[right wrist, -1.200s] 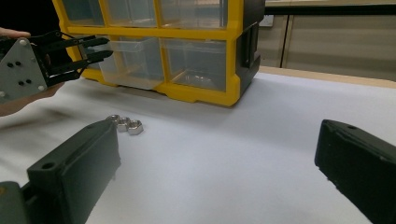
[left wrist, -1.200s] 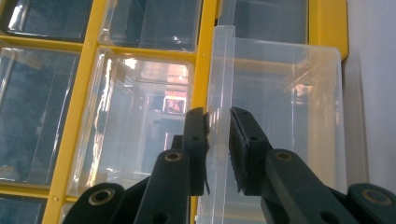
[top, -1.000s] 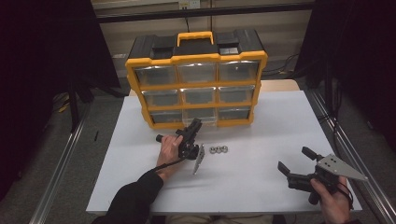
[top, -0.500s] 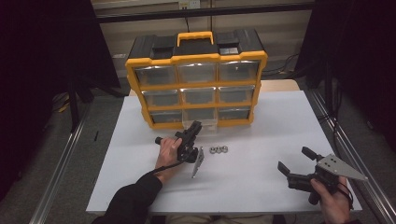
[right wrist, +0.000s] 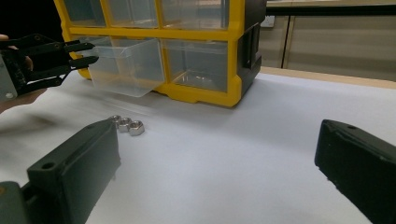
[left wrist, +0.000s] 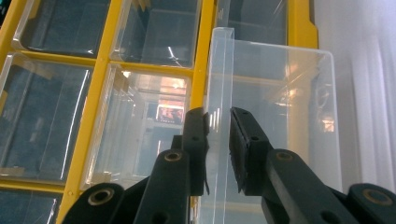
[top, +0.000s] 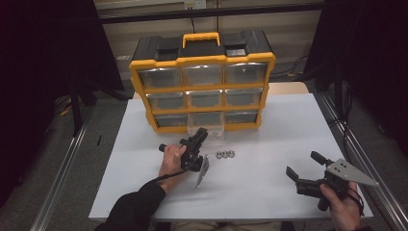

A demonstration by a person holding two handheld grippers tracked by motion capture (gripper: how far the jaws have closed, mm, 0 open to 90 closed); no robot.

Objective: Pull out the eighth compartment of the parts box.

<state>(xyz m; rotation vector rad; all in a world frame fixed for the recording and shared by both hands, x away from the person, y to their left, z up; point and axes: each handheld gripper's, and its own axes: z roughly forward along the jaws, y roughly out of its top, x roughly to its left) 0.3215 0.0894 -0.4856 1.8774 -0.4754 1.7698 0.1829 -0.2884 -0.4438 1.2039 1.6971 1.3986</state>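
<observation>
Clear plastic drawer point(left wrist: 275, 93), partly pulled out

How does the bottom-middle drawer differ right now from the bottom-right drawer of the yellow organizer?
The bottom-middle drawer is pulled partway out over the table; the bottom-right drawer sits flush in the yellow organizer. The left hand-held gripper has its jaws around the middle drawer's front lip; nothing touches the bottom-right drawer. Both are clear plastic and look empty.
</observation>
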